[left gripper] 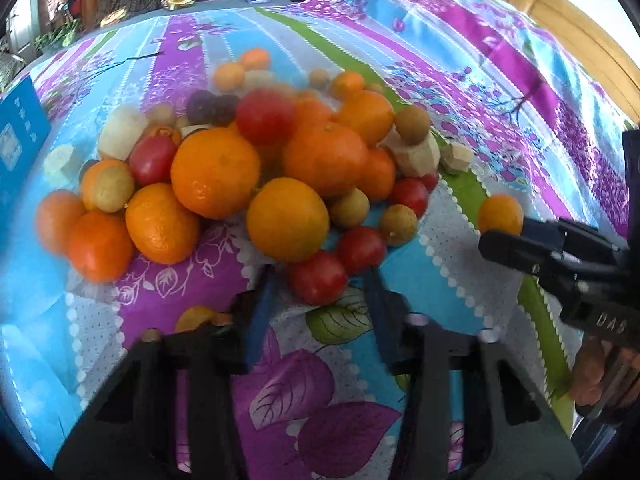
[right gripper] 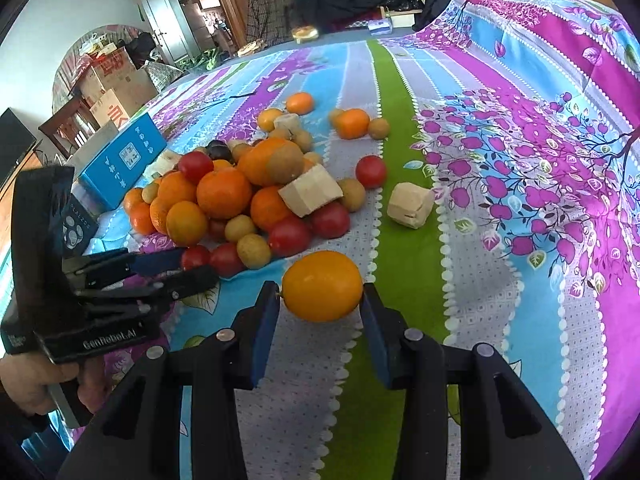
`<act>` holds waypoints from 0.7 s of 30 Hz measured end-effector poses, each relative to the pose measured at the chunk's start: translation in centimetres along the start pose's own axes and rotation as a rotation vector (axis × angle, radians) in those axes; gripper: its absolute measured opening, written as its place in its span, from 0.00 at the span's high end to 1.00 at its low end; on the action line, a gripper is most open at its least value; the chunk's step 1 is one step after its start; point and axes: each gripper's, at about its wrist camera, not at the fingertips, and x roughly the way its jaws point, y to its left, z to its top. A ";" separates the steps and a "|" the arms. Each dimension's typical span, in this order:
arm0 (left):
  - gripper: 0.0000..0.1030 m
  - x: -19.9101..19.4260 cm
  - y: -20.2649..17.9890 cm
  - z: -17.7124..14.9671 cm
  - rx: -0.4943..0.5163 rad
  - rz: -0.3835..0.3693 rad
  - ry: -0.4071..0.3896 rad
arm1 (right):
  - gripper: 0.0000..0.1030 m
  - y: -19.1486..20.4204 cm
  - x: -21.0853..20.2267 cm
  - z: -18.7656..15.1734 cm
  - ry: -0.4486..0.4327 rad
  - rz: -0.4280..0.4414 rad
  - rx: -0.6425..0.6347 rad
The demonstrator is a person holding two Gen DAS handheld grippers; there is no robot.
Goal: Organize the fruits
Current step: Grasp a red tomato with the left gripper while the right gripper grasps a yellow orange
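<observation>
- A blue box (right gripper: 120,164) is lying left of and beyond the left tongs (left gripper: 318,276), just beside the fruit pile (right gripper: 248,196); what it is holding cannot be told
- The left tongs are sitting nearly closed, their blue pads pinching a small red tomato (left gripper: 318,278) at the near edge of the pile
- The pile of oranges, red tomatoes, small brown round fruits and pale cut chunks is spreading ahead of the left tongs and ahead-left of the right tongs (right gripper: 320,288), all loose on the flowered cloth (right gripper: 500,280)
- The right tongs are standing partly open, both pads pressing on a yellow-orange citrus (right gripper: 322,286), which is sitting just clear of the pile's near right edge
- A pale chunk (right gripper: 410,204) is lying alone ahead-right of the right tongs, apart from the pile
- To the right of the right tongs the cloth is running bare and open, rising into a fold at the far right
</observation>
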 end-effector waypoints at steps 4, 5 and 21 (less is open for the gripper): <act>0.71 -0.2 0.2 -0.3 -0.012 -0.003 -0.009 | 0.56 0.1 -0.9 0.0 -0.018 0.004 0.011; 0.71 -0.4 0.2 -0.3 -0.014 -0.006 -0.011 | 0.56 0.1 -1.0 0.0 -0.019 0.005 0.013; 0.70 -2.1 -1.0 -0.5 -0.011 0.020 -0.060 | 0.56 0.7 -3.3 1.3 -0.067 -0.030 0.000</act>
